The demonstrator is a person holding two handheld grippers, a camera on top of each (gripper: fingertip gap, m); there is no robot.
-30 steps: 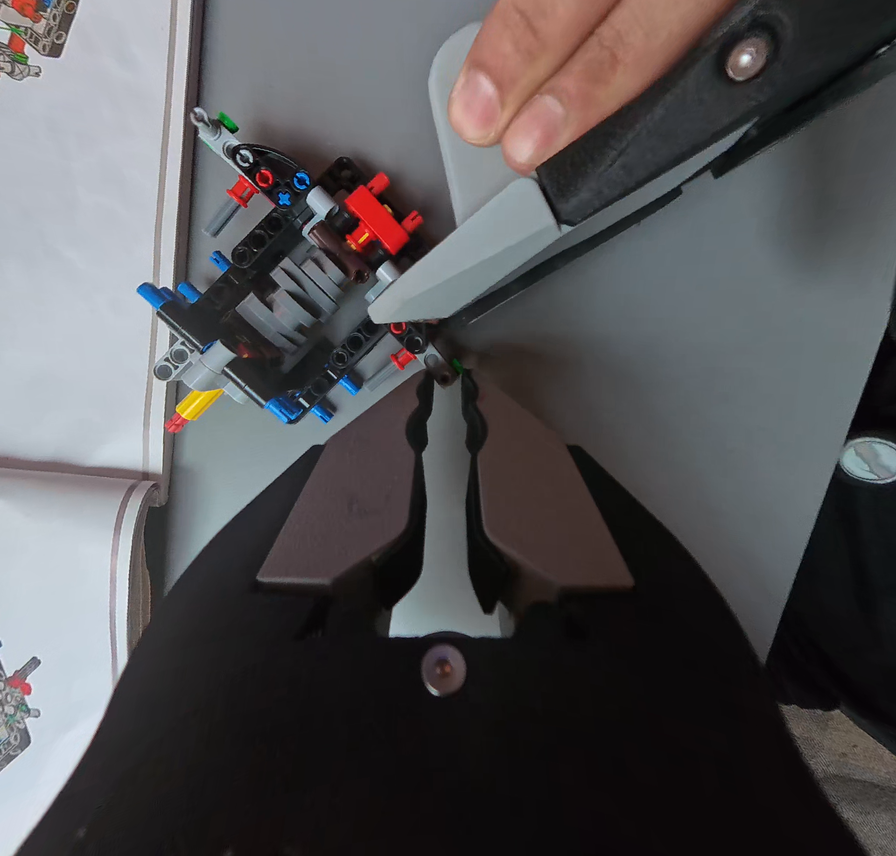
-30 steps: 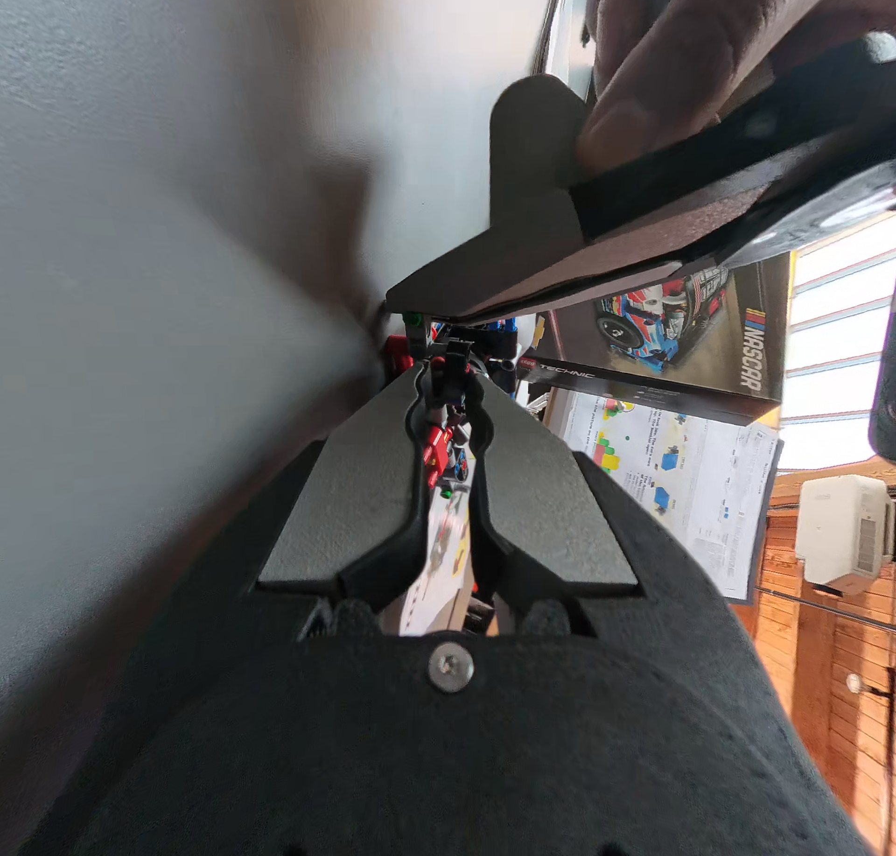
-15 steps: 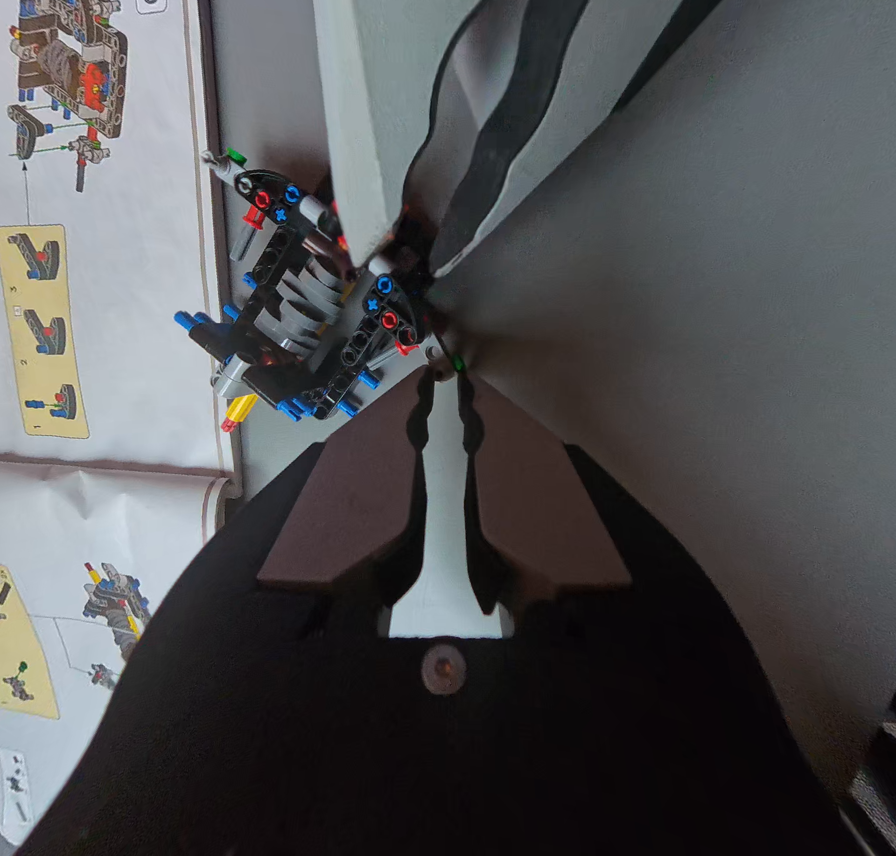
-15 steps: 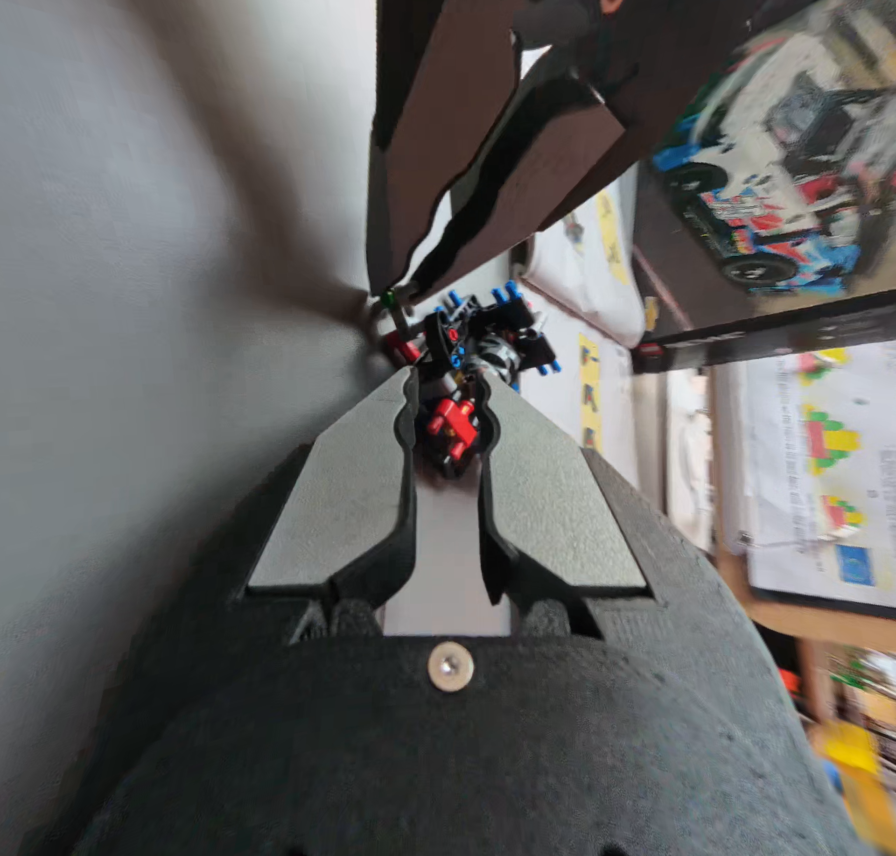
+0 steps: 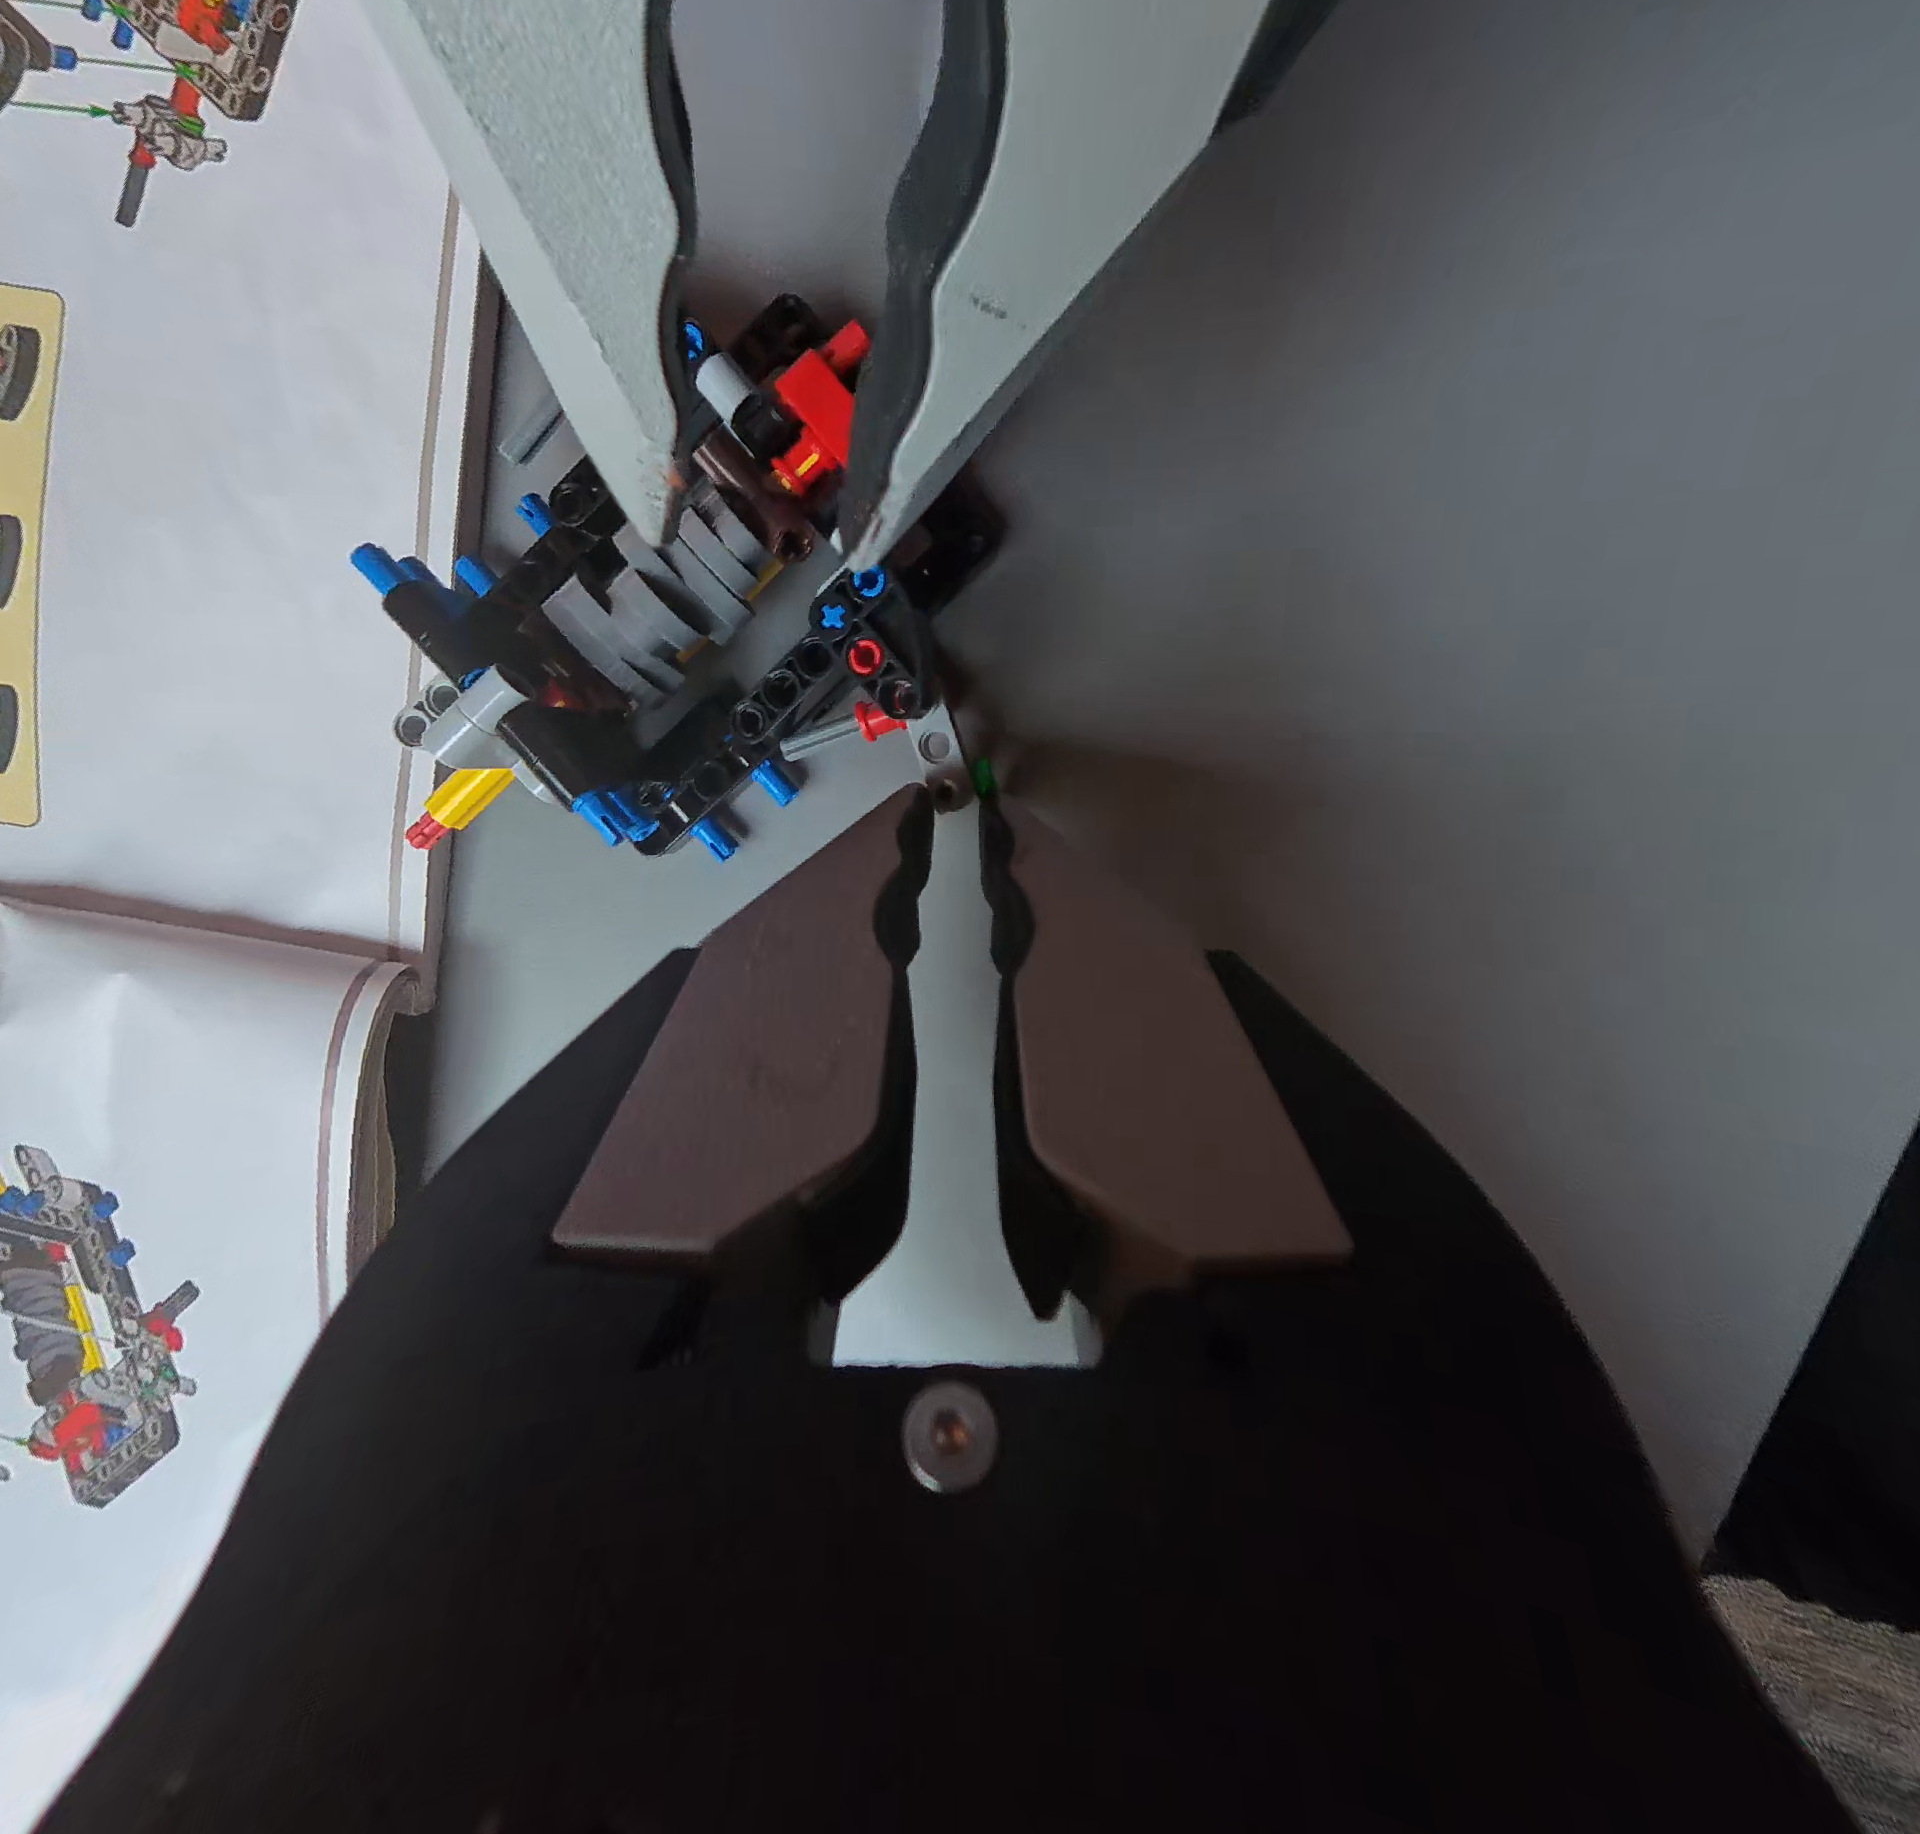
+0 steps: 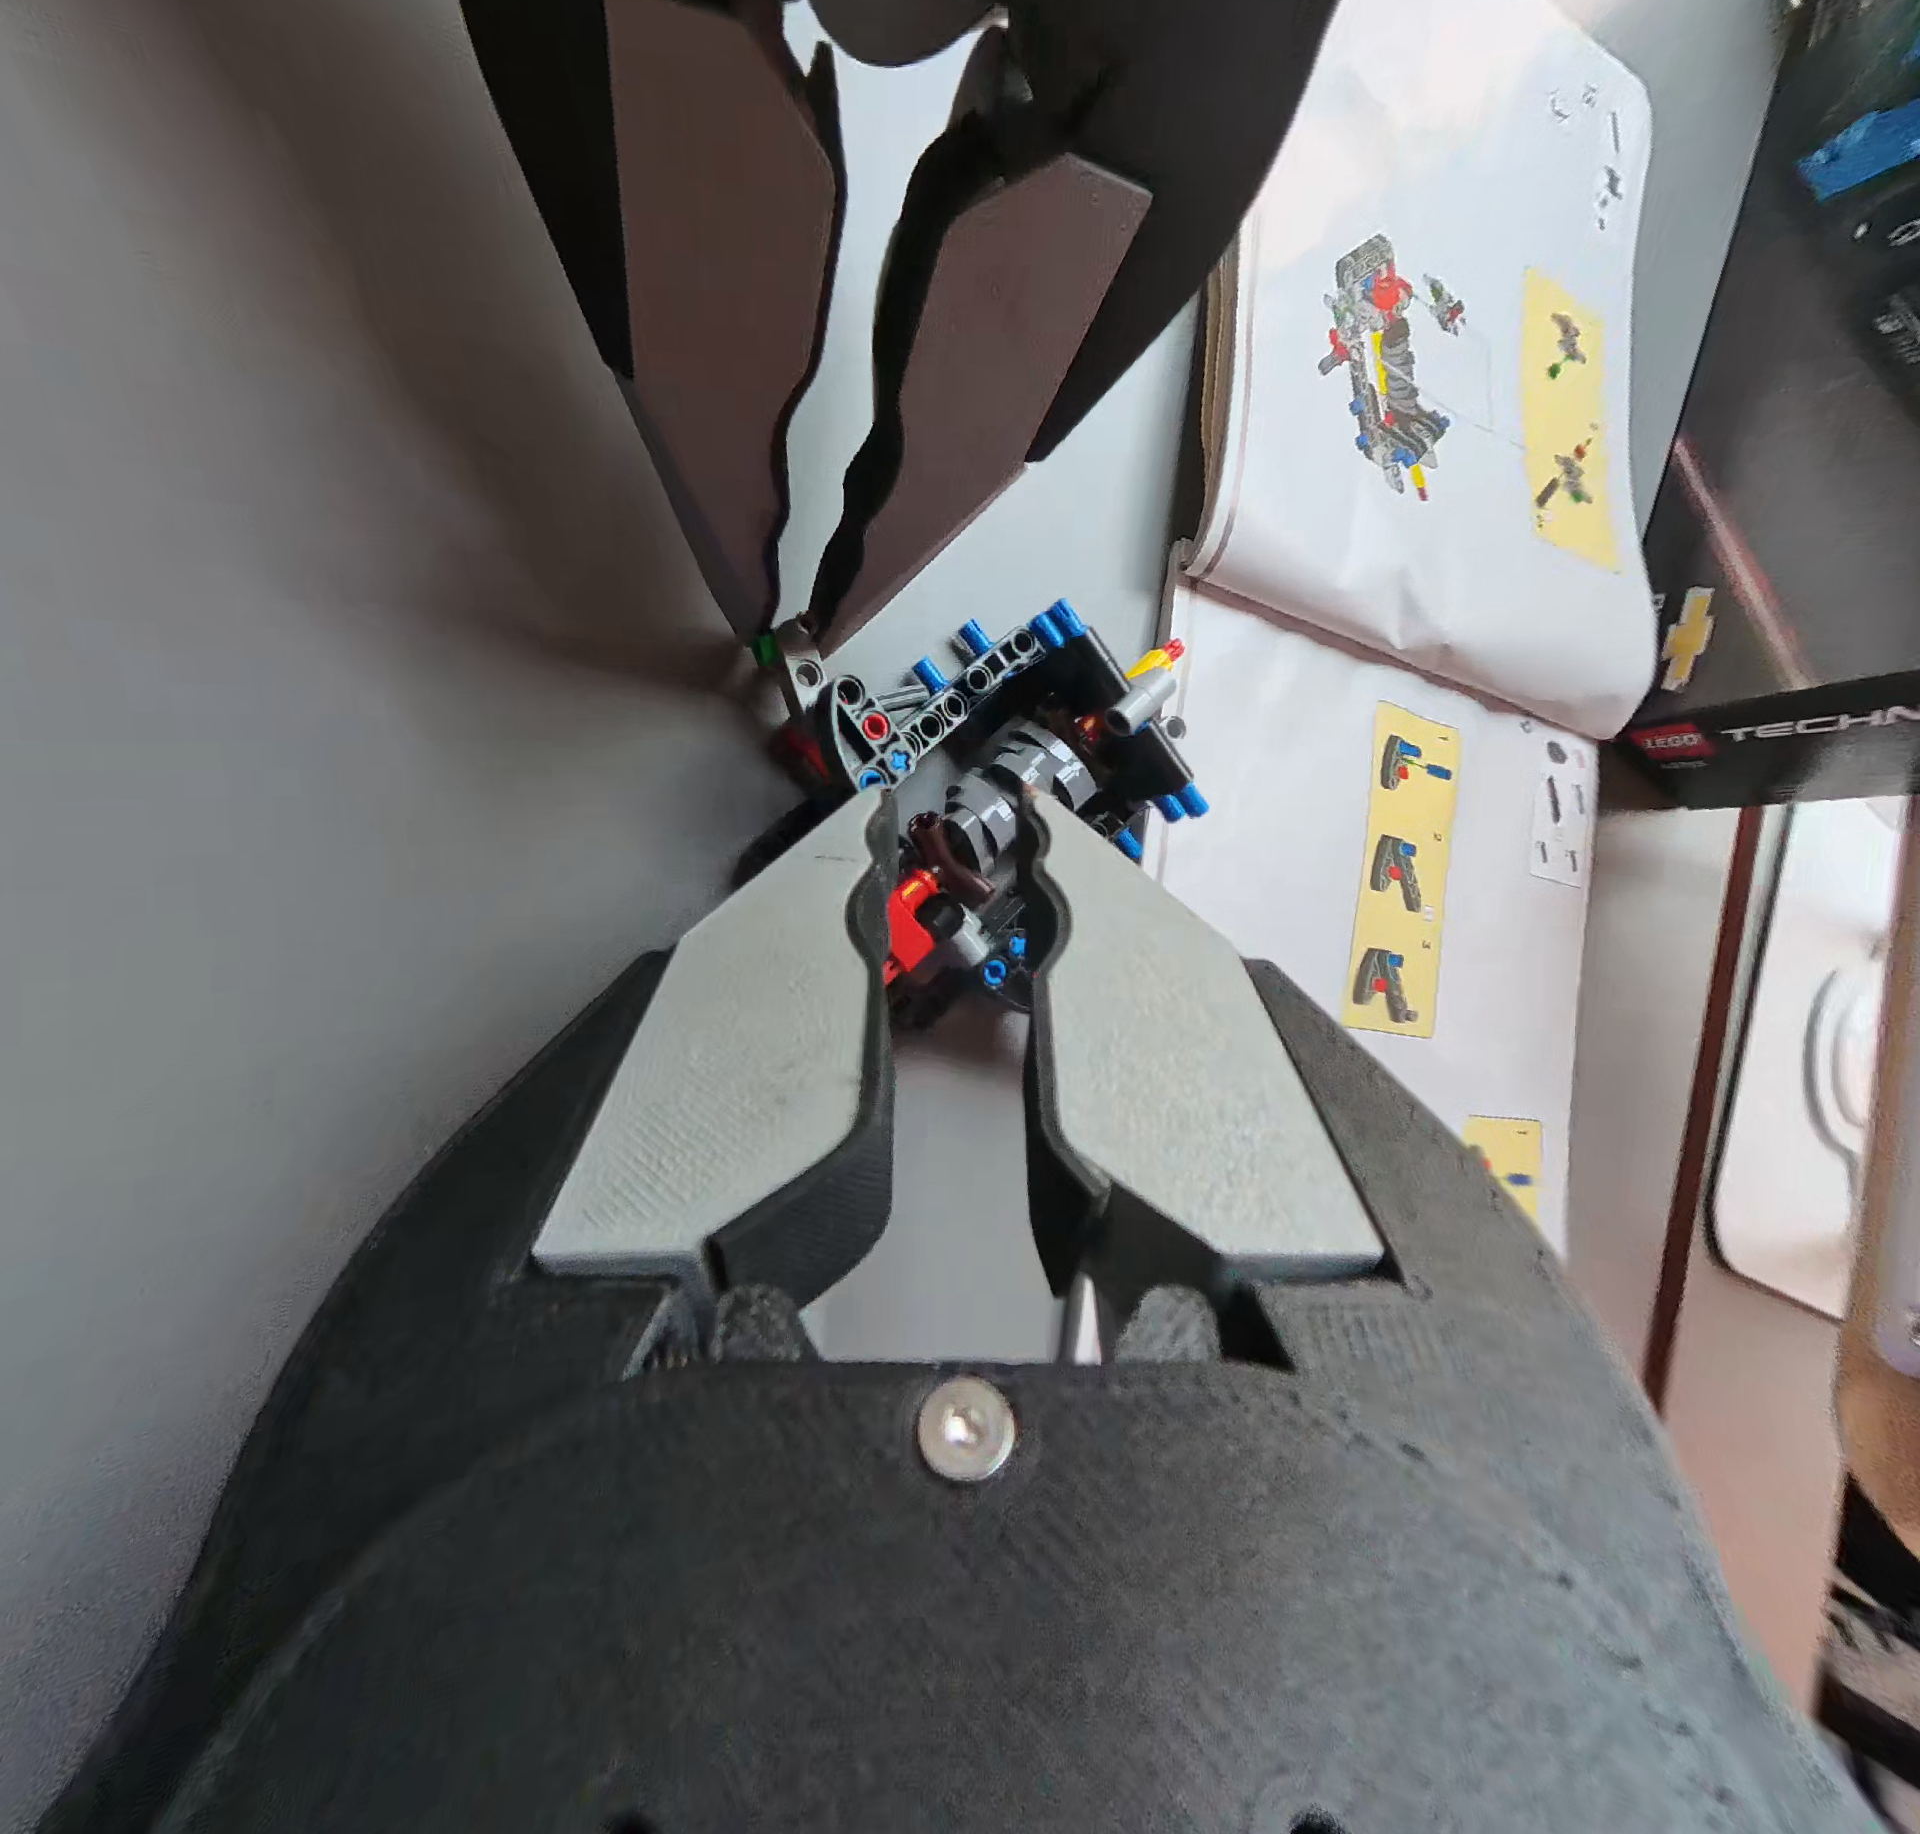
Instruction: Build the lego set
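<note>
A half-built lego assembly (image 5: pixel 644 621) of black beams, grey coils, blue pins and a red block hangs close over the grey table (image 5: pixel 1455 641). My left gripper (image 5: pixel 951 808), with brown fingers, is shut on a small grey connector with a green pin (image 5: pixel 982 774) at the assembly's near corner. My right gripper (image 5: pixel 764 532), with grey fingers, comes in from the top, shut on the assembly's red end. In the right wrist view the right gripper (image 6: pixel 956 797) holds the assembly (image 6: pixel 1008 776). The left gripper (image 6: pixel 790 631) pinches the far corner.
An open instruction booklet (image 5: pixel 208 537) lies just left of the assembly; it also shows in the right wrist view (image 6: pixel 1455 434). A black lego box (image 6: pixel 1787 558) stands beyond the booklet. Bare grey table (image 6: pixel 260 641) lies on the other side. The left gripper's tips are roughly 6 cm from the right gripper's.
My right gripper has swung from a side-on hold to facing my left gripper, and its fingers now clamp the red end. The left gripper keeps its hold on the corner piece.
</note>
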